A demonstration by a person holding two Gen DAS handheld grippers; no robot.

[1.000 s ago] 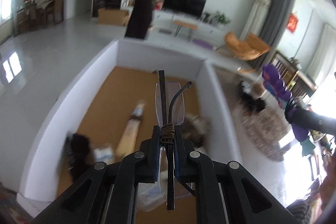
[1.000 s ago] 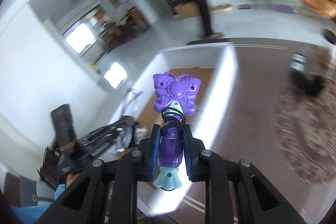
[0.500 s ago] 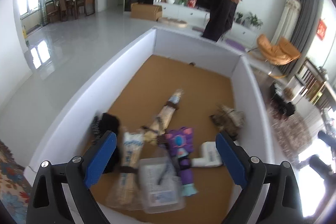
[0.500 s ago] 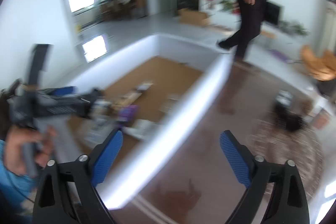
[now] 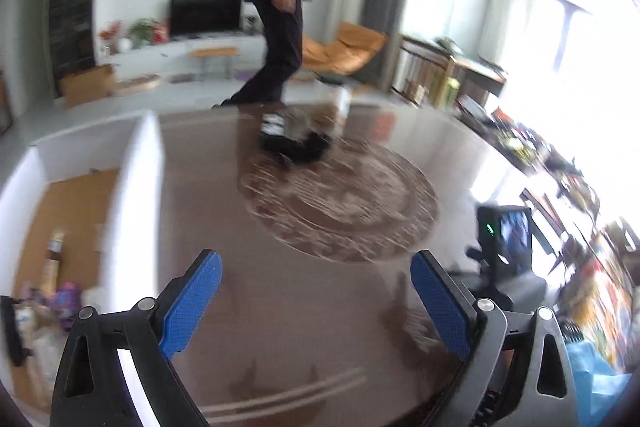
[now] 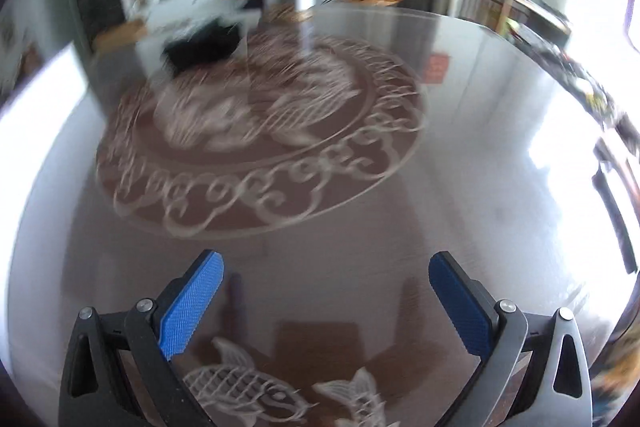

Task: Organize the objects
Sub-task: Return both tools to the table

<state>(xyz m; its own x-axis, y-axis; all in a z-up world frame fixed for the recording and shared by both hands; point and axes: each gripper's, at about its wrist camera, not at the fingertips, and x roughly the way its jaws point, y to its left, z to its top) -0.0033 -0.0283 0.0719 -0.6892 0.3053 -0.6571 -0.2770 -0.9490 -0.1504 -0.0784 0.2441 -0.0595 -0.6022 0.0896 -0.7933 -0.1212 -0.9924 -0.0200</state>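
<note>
Blue-padded left gripper point(image 5: 316, 301) and right gripper point(image 6: 326, 301), jaws just opened, were seen spread and empty; dark clutter point(image 5: 294, 143) beyond the white box point(image 5: 136, 187) was judged next.

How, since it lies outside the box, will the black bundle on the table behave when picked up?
The black bundle looks soft and ragged-edged, so probably floppy and light, though blur leaves doubt. It lies low and sprawled, so it should not roll. The table looks glossy; a push may slide it.
</note>
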